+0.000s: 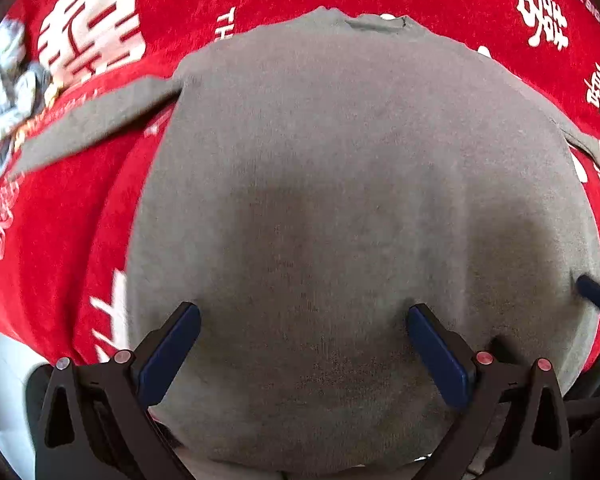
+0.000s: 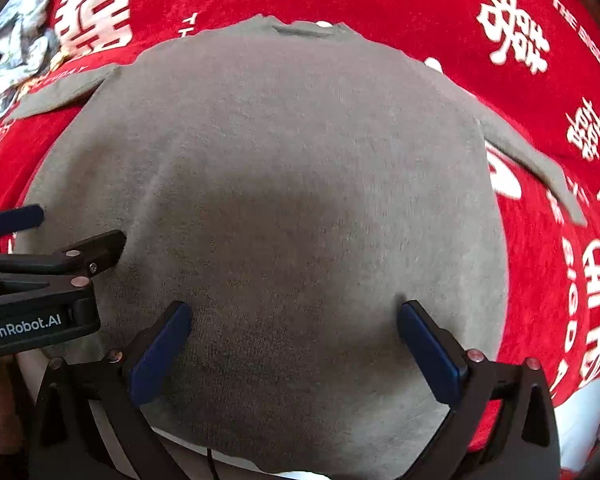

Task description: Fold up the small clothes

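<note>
A small grey long-sleeved top point(image 1: 340, 184) lies flat on a red cloth, collar at the far end, sleeves spread to both sides. It also fills the right wrist view point(image 2: 284, 168). My left gripper point(image 1: 304, 316) is open and empty, hovering over the lower part of the top. My right gripper point(image 2: 294, 312) is open and empty over the same lower part, further right. The left gripper also shows at the left edge of the right wrist view point(image 2: 72, 236). A blue fingertip point(image 1: 598, 298) of the right gripper shows at the right edge of the left wrist view.
The red cloth point(image 1: 60, 240) with white characters covers the surface around the top point(image 2: 540, 280). A crumpled patterned pile point(image 1: 8, 92) lies at the far left. A pale surface edge point(image 1: 4, 380) shows near the bottom left.
</note>
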Motion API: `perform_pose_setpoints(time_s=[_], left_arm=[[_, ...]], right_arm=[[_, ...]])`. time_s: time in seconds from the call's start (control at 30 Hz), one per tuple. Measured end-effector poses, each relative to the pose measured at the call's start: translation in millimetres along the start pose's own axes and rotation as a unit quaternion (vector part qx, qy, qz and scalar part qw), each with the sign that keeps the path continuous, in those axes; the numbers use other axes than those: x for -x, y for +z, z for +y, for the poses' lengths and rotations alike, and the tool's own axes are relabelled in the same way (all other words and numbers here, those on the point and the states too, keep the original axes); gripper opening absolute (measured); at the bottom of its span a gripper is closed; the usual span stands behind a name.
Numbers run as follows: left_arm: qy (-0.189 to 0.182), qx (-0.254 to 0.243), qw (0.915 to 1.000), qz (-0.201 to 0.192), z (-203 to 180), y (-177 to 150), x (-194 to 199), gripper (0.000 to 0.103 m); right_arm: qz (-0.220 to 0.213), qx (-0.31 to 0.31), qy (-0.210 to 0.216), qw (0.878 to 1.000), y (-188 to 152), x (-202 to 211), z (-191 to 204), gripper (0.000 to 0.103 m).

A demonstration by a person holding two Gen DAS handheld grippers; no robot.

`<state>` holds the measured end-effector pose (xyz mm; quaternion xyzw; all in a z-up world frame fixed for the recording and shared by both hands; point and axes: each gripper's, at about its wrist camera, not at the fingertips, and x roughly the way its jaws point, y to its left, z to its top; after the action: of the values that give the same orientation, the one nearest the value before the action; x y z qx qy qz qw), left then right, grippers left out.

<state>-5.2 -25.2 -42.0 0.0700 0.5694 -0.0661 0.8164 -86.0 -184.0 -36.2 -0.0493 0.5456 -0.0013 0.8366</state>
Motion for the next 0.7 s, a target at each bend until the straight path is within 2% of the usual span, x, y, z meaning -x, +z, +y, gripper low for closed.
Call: perform_pose_setpoints(time_s=[0.1, 0.23, 0.37, 0.53, 0.63, 0.7], left_arm=[[0.004, -0.002, 0.9998, -0.02, -1, 14, 15, 0.103], [-0.008, 0.003, 0.9995, -0.031, -8, 40, 27, 0.103], [-0.017, 0.0, 0.9996, -0.024, -22, 68, 32, 0.103], [-0.021, -0.013, 0.9991, -0.033, -47, 93, 42, 0.103], [-0.029, -0.012, 0.9992, -0.024, -63, 107, 40, 0.103], [-0.033, -0.012, 0.9992, -0.017, -76, 115, 36, 0.103]], right_arm=[[-0.02, -0.015, 0.006, 1.0, 12, 11, -14, 0.103], [-0.01, -0.042, 0.018, 0.999, 26, 9, -35, 0.103], [-0.002, -0.067, 0.01, 0.998, 39, 8, -58, 0.103], [-0.033, -0.095, 0.01, 0.995, 55, 19, -93, 0.103], [-0.052, -0.121, 0.021, 0.991, 67, 23, -126, 0.103], [-0.059, -0.157, 0.009, 0.986, 78, 21, -159, 0.103]])
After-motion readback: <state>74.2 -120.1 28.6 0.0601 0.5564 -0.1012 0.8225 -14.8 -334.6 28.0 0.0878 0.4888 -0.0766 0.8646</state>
